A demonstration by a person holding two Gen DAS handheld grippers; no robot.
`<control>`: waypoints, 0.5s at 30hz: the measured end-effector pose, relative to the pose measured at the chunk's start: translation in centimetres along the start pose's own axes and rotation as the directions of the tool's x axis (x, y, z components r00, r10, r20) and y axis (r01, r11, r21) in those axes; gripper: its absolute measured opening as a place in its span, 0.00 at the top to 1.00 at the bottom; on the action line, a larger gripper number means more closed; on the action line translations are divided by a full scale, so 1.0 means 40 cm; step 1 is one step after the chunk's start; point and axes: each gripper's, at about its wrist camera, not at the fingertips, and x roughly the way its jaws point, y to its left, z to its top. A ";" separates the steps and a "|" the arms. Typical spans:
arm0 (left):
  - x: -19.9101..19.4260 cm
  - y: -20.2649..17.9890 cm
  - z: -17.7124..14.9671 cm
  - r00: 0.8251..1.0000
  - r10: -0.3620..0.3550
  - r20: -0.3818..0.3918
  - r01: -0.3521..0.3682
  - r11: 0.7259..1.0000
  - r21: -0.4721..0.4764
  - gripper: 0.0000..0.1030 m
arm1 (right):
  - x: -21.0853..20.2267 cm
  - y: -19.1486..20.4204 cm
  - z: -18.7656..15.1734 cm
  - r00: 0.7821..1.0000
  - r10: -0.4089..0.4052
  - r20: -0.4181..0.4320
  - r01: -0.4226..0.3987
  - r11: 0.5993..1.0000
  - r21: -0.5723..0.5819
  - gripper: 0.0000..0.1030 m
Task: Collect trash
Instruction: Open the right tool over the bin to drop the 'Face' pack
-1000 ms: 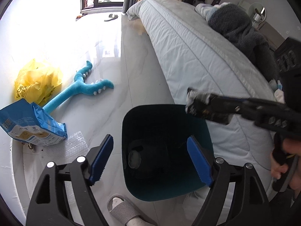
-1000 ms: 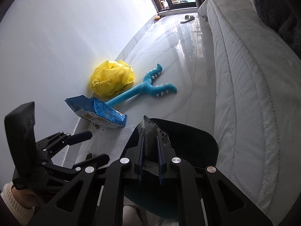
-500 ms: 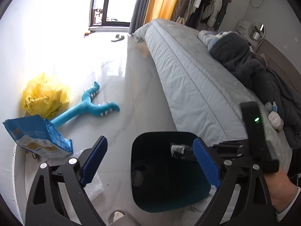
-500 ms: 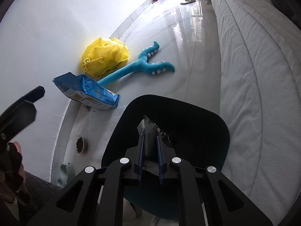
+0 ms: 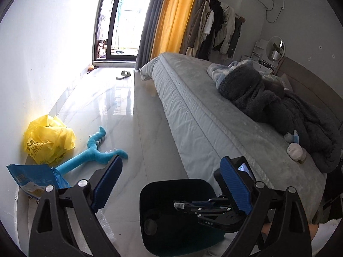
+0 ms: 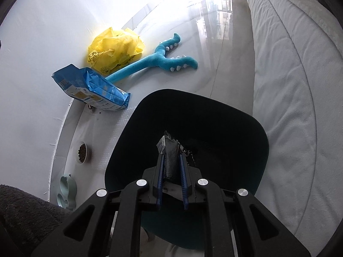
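A dark teal trash bin stands on the floor beside the bed, and its rim also shows low in the left wrist view. My right gripper is shut on a dark crumpled wrapper and hangs over the bin's mouth, pointing steeply down. In the left wrist view that gripper reaches in from the right above the bin. My left gripper is open wide with nothing between its blue pads, above and behind the bin. Some dark items lie at the bin's bottom.
Against the wall lie a yellow plastic bag, a blue plush toy and a blue food bag. A pet bowl and bubble wrap sit left of the bin. The bed runs along the right.
My left gripper has risen and tilted up, its jaws a little wider, so more of the room shows. My right gripper has sunk over the bin, still holding the wrapper.
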 end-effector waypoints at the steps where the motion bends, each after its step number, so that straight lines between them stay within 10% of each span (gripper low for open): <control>1: -0.004 -0.003 0.005 1.000 -0.003 0.010 0.003 1.000 0.004 0.08 | 0.001 -0.001 -0.002 1.000 -0.003 -0.004 0.003 1.000 0.000 0.85; 15: -0.032 -0.019 0.038 0.997 -0.042 0.068 0.042 0.999 -0.001 0.08 | -0.051 0.002 -0.012 0.999 -0.005 0.031 0.006 1.000 -0.020 0.64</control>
